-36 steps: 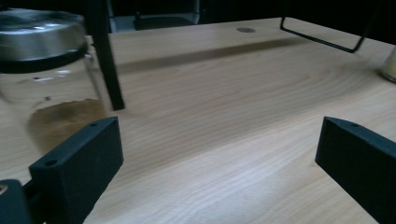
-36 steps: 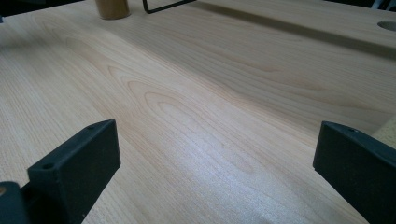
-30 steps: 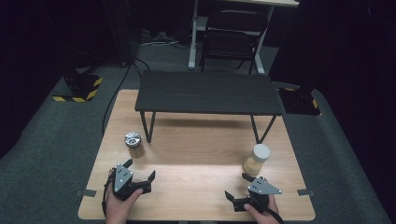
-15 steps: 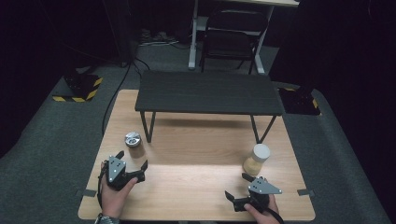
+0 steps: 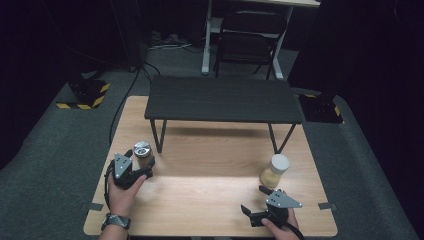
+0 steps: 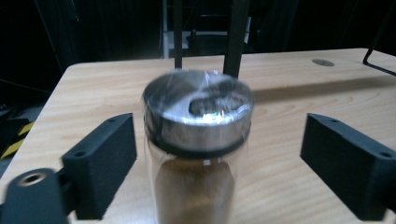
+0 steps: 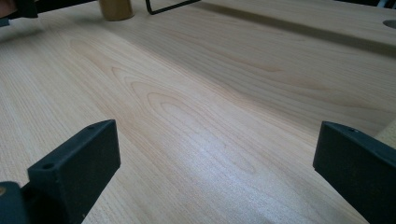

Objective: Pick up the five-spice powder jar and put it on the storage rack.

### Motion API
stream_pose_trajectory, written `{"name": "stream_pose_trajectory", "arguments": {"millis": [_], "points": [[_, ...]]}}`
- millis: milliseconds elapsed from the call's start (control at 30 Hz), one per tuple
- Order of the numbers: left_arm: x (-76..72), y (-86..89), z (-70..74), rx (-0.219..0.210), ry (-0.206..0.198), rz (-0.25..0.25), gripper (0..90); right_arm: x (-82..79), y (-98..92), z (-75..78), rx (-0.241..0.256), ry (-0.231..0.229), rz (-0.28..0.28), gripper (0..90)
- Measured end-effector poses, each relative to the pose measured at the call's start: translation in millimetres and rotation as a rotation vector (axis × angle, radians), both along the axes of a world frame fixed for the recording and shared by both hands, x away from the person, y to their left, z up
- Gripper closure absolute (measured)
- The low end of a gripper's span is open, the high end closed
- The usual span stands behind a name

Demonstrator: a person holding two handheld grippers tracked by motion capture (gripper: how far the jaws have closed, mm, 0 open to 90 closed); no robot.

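Jar: a small clear glass jar (image 6: 196, 154) with a shiny silver metal lid and a dark band under the lid; brown powder fills its lower part. It stands upright on the tabletop (image 5: 210, 200) near the left edge, about midway between the near and far edges.
Left hand-held gripper: the left hand-held gripper (image 5: 142, 167) sits with its jaws spread wide, one on each side of the jar; in the left gripper view the jar stands closer to the jaw at that view's left, with a gap at each side, so neither jaw touches it.
Right hand-held gripper: the right hand-held gripper (image 5: 249, 214) rests low over the tabletop near the near right corner, jaws wide apart with bare wood between them.
Second jar: a jar with a white lid (image 5: 276, 171) and tan contents stands near the right edge, just beyond the right hand-held gripper.
Black bench: a low black bench (image 5: 222, 99) stands across the far half of the tabletop.
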State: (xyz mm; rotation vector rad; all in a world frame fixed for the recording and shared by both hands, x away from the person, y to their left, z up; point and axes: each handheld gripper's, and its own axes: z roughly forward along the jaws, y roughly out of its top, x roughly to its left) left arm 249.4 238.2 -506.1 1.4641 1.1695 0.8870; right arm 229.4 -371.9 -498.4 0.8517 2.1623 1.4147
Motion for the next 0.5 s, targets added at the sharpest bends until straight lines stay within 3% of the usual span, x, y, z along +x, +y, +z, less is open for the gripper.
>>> {"name": "stream_pose_trajectory", "arguments": {"millis": [500], "points": [[14.2, -6.6, 0.9, -0.013, 0.007, 0.048, 27.3, 0.8, -1.3, -0.3, 0.005, 0.001, 0.005, 0.0]]}}
